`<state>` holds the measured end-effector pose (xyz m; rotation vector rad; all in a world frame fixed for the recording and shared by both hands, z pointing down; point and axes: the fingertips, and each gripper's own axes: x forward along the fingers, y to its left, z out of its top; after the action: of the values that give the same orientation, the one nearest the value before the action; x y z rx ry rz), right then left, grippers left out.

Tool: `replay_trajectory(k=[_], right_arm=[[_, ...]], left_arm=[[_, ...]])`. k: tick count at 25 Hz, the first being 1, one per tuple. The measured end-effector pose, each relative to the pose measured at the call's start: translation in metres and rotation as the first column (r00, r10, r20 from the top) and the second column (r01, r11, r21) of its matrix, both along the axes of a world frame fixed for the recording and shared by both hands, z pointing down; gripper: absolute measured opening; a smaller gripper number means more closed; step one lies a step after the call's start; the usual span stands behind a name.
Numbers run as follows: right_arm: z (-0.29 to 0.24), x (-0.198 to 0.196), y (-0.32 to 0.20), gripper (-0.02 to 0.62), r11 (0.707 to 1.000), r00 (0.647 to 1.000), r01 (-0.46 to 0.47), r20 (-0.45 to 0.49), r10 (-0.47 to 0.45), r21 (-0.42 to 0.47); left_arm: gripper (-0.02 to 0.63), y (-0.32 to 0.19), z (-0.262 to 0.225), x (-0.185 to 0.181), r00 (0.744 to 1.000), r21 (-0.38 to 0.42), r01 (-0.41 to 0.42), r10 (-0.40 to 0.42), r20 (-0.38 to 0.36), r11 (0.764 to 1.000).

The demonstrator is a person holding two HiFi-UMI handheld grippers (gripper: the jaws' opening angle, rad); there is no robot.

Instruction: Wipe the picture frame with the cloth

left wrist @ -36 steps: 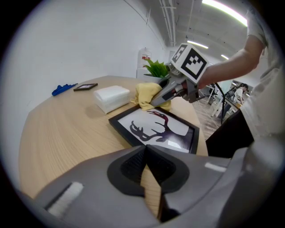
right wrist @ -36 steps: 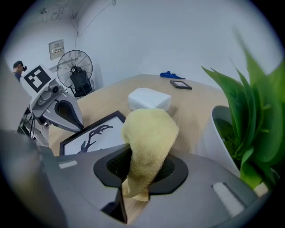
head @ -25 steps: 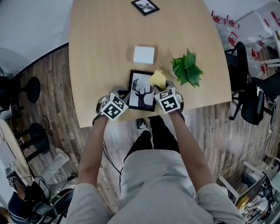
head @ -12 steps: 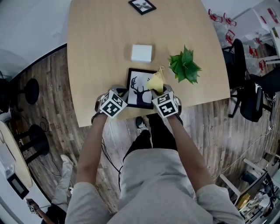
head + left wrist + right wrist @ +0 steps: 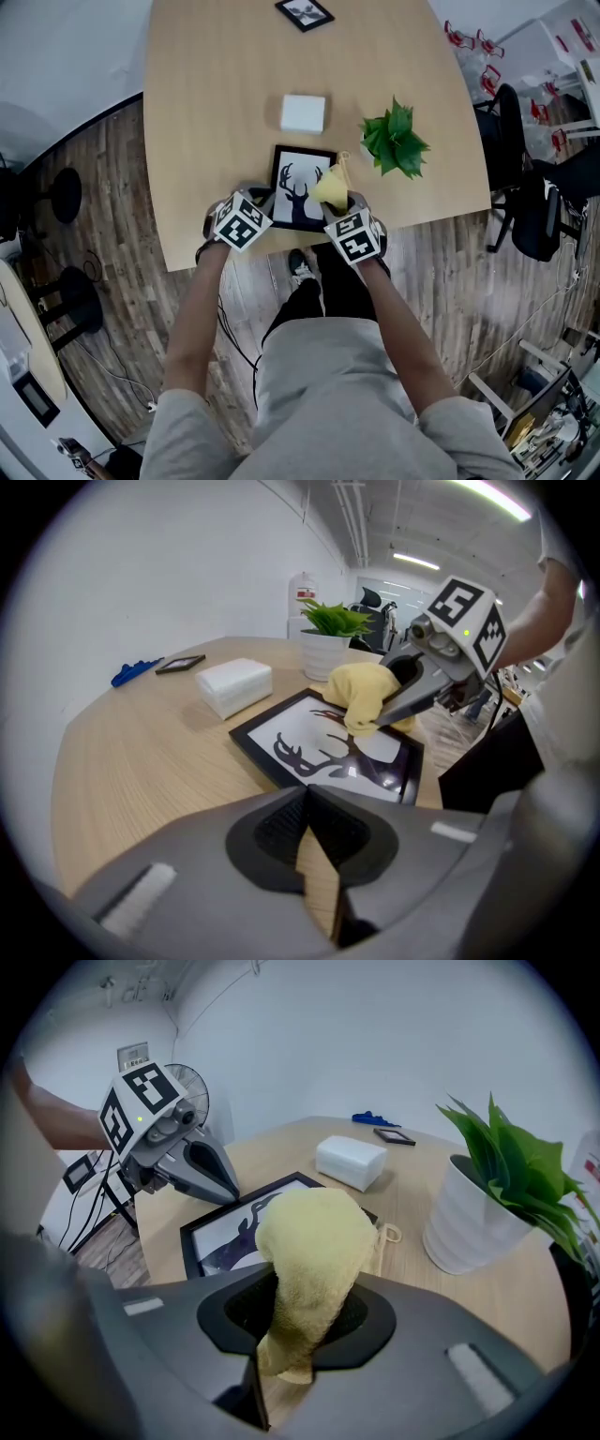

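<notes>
A pale wooden table [image 5: 206,122] fills the upper part of the head view, and the person stands at its near edge with both forearms stretched over it.

A black picture frame [image 5: 298,187] with a dark deer silhouette on white lies flat close to that near edge, between the two grippers. To its right stands a green potted plant [image 5: 396,141] in a white pot. Just beyond the frame sits a white rectangular block [image 5: 304,113].

The left gripper [image 5: 259,201] points at the frame's near left corner, low over the table. Its jaws are pressed together with nothing between them, and the frame lies just ahead of their tips. Whether they touch the frame is not clear.

The right gripper [image 5: 300,1326] is over the frame's right side, jaws clamped on a yellow cloth [image 5: 314,1241]. The cloth bulges out past the jaws in a rounded wad that rests on the frame's right part, covering some of the antlers.

At the table's far end lie a second small frame [image 5: 305,12] and a small blue object [image 5: 375,1119].
</notes>
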<state>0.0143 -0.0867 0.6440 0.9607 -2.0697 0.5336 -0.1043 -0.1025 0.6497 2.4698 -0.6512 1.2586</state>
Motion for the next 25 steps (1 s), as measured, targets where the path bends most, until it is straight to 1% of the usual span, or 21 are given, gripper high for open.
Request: replay_trajectory(k=[12, 15, 25], right_arm=[[0.002, -0.004, 0.032, 0.094, 0.999, 0.999, 0.04, 0.013, -0.04, -0.022], [0.001, -0.004, 0.038, 0.094, 0.999, 0.999, 0.042, 0.032, -0.041, -0.031], [0.002, -0.006, 0.061, 0.094, 0.995, 0.996, 0.083, 0.039, -0.081, -0.057]], left_arm=[[0.052, 0.001, 0.001, 0.001, 1.0, 0.006, -0.008, 0.007, 0.025, 1.0], [0.052, 0.001, 0.001, 0.001, 1.0, 0.012, -0.005, 0.004, 0.029, 1.0], [0.052, 0.0, 0.001, 0.0, 0.999, 0.008, 0.023, -0.023, 0.024, 1.0]])
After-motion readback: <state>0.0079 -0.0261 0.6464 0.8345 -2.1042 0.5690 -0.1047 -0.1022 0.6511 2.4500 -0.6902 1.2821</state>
